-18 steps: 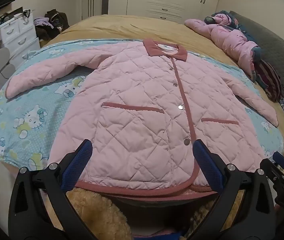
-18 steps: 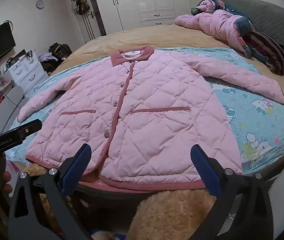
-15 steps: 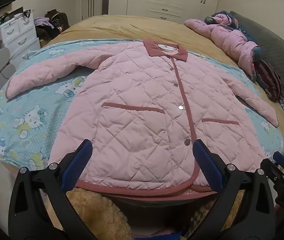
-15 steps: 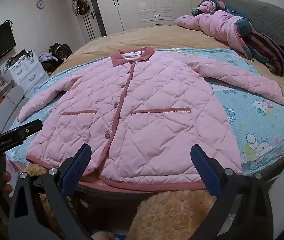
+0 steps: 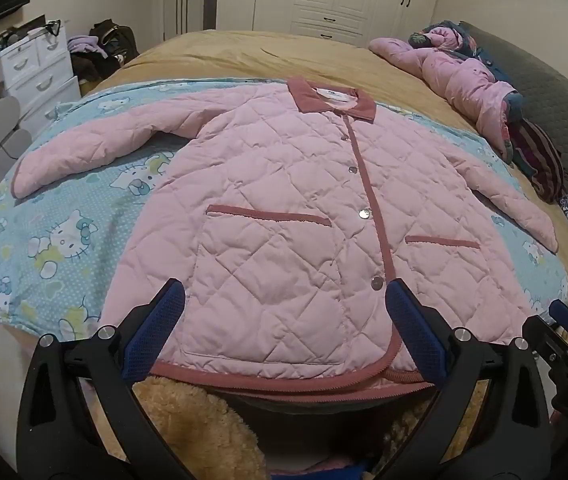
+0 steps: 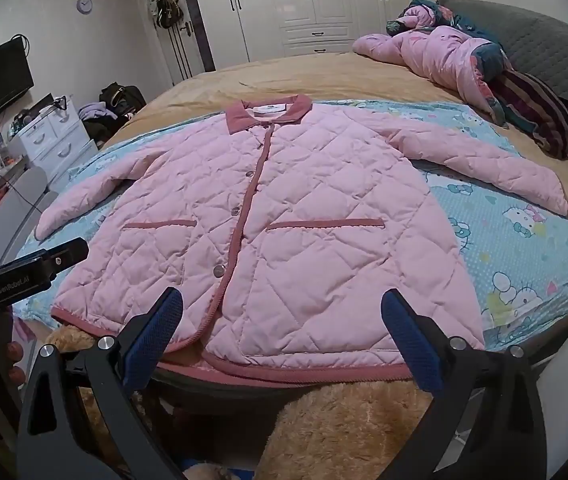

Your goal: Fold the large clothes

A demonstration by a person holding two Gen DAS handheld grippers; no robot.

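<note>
A pink quilted jacket [image 5: 284, 208] with a dark pink collar and trim lies flat, buttoned, front up, on a blue cartoon-print sheet [image 5: 64, 232] on the bed. Both sleeves are spread out to the sides. It also shows in the right wrist view [image 6: 296, 220]. My left gripper [image 5: 284, 300] is open and empty, hovering over the jacket's hem left of the button line. My right gripper [image 6: 282, 306] is open and empty, over the hem right of the button line. The left gripper's body [image 6: 24, 276] shows at the left of the right wrist view.
A second pink coat and striped clothes [image 5: 476, 80] are piled at the far right by a grey headboard [image 6: 544, 52]. A tan fuzzy blanket [image 6: 344, 428] hangs below the bed's near edge. White drawers [image 5: 36, 68] and wardrobes [image 6: 304, 4] stand beyond the bed.
</note>
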